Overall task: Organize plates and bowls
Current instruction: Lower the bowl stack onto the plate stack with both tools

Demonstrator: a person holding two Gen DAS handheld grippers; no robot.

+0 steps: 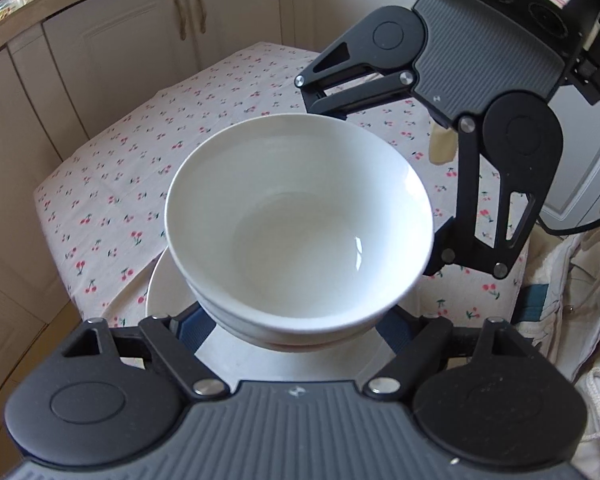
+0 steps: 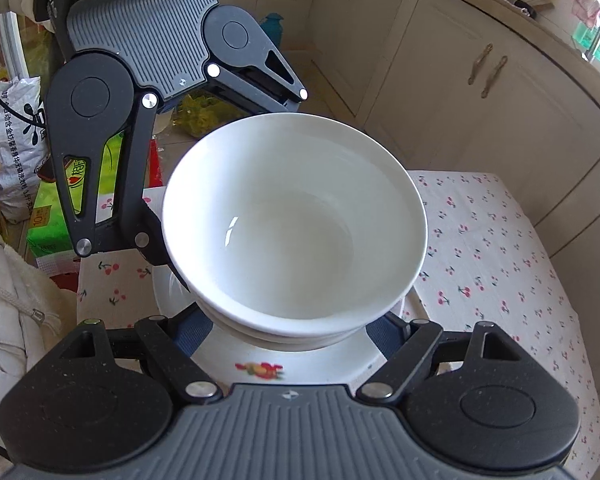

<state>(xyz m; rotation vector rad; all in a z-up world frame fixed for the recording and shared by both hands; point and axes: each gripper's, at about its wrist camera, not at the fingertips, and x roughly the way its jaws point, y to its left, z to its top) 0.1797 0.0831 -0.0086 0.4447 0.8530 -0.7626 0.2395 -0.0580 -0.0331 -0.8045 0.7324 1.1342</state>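
A stack of white bowls (image 1: pixel 300 224) stands on a white plate (image 1: pixel 168 288) on the cherry-print tablecloth (image 1: pixel 140 168). My left gripper (image 1: pixel 296 320) is open, one finger on each side of the stack's base; its fingertips are hidden under the bowls. My right gripper (image 2: pixel 292 320) is open in the same way from the opposite side. The bowls (image 2: pixel 296 224) and the plate (image 2: pixel 300 360), which has a fruit print, also show in the right wrist view. Each gripper shows in the other's view, the right one (image 1: pixel 452 120) and the left one (image 2: pixel 148 92).
Cream cabinet doors (image 1: pixel 140 40) stand behind the table. Bags and boxes (image 2: pixel 16 120) lie on the floor past the table's end. A white jacket (image 1: pixel 572 320) is close on one side. The table's edge (image 1: pixel 56 240) is near the plate.
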